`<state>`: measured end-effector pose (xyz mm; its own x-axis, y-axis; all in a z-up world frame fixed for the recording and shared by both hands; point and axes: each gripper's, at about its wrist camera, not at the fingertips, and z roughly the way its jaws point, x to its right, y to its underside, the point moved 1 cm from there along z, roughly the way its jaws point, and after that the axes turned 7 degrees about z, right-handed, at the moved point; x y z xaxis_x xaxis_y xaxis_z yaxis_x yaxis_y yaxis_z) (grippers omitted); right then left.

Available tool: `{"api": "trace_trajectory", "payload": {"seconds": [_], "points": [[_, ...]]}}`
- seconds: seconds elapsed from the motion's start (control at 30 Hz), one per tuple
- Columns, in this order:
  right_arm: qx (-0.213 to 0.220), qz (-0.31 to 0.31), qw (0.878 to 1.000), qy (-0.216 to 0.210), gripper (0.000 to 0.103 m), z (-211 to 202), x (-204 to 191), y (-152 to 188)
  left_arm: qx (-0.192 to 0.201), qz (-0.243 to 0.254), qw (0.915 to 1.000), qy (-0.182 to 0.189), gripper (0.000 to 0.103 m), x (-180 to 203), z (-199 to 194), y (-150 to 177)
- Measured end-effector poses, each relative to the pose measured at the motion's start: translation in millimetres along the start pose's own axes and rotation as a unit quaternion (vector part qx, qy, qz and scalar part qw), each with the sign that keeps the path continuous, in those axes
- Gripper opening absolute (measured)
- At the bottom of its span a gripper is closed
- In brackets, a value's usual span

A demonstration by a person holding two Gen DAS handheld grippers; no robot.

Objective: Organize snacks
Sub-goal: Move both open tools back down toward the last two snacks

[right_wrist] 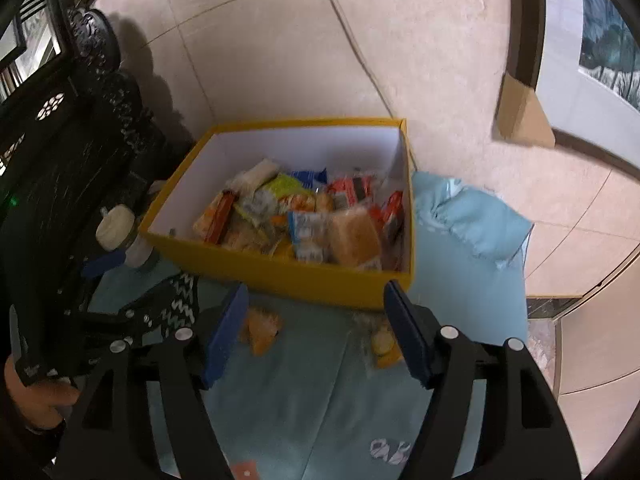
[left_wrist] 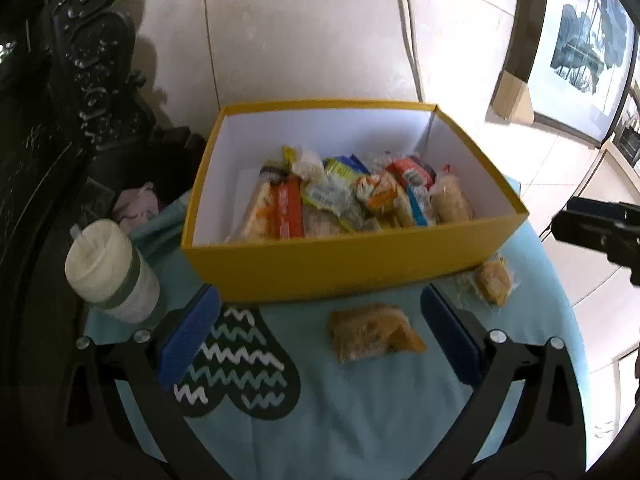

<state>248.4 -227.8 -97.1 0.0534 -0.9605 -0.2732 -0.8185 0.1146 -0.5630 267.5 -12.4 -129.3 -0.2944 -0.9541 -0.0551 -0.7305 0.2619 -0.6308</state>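
Snacks [left_wrist: 348,200]: assorted wrapped packets, heaped in the box, mostly toward its right and middle; orange, blue, yellow and clear wrappers

Box [left_wrist: 336,268]: yellow outside, white inside, lidless, standing on the bench toward its far edge

Loose packets: two on the cloth, outside the box, near its front wall. One clear-wrapped brown cake [left_wrist: 374,332] lies between the left claw's fingers without touching either; a second cake [left_wrist: 494,282] lies just beside the box's front right corner

Left claw [left_wrist: 320,336]: wide open, blue pads apart, empty, low over the cloth in front of the box

Right claw [right_wrist: 316,336]: wide open, empty, above the cloth near the box's front wall; both loose packets show between its fingers, the right one close by the right finger

Bench [left_wrist: 360,420]: covered with a pale blue cloth

Mitt [left_wrist: 236,364]: dark, with white and teal zigzags, flat on the cloth beside the left claw's left finger

Cup [left_wrist: 114,268]: white lidded tumbler with a grey-green band, left of the box

Surroundings: dark carved furniture [left_wrist: 72,92] at left; tiled floor [left_wrist: 304,28] beyond; framed pictures [left_wrist: 580,48] leaning at right
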Motion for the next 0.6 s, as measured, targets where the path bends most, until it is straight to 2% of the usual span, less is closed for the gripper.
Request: {"api": "trace_trajectory", "payload": {"seconds": [0.2, 0.43, 0.6], "points": [[-0.01, -0.001, 1.0, 0.012, 0.081, 2, 7, 35, -0.012, 0.004, 0.9999, 0.0, 0.101, 6, 5, 25], [-0.037, 0.013, 0.998, 0.049, 0.081, 22, 35, 68, -0.038, 0.019, 0.999, 0.008, 0.101, 25, 28, 53], [-0.048, 0.023, 0.997, 0.061, 0.081, 35, 50, 78, -0.053, 0.021, 0.9983, 0.014, 0.101, 32, 47, 64]]}}
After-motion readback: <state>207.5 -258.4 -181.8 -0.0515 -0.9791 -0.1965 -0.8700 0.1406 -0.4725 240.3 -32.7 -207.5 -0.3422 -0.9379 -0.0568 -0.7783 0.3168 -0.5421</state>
